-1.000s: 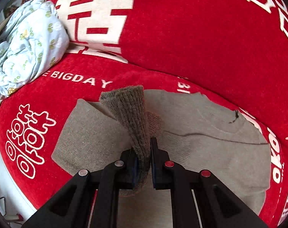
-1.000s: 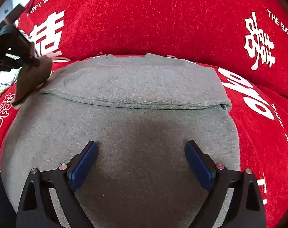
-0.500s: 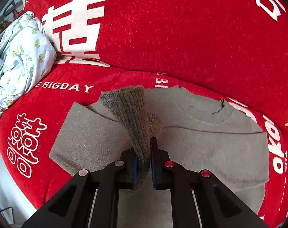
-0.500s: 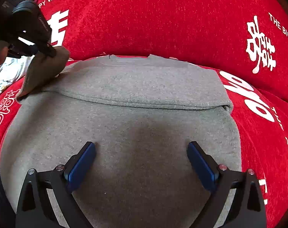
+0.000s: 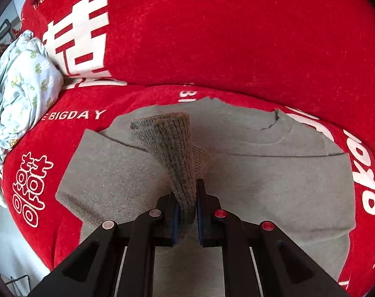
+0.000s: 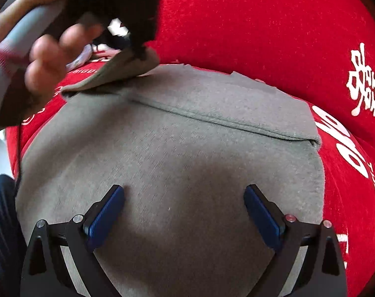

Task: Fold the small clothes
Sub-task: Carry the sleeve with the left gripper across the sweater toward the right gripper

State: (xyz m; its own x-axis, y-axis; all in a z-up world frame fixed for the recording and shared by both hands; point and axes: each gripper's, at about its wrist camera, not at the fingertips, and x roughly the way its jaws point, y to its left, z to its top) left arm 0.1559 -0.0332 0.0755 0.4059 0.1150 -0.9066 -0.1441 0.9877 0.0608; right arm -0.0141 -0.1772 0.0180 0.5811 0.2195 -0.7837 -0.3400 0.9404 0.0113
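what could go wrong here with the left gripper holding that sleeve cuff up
The left gripper pinches only the ribbed cuff, so it might slip out mid-fold. The right gripper is open above the sweater and pins nothing, so pulling the sleeve could drag the body and undo the fold.

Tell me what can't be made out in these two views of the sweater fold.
- Left wrist view: sweater hem, cut off behind the left gripper, which pinches the ribbed cuff.
- Right wrist view: left hand blurred, hiding the grip.
- Right wrist view: near hem hidden under the open right gripper.
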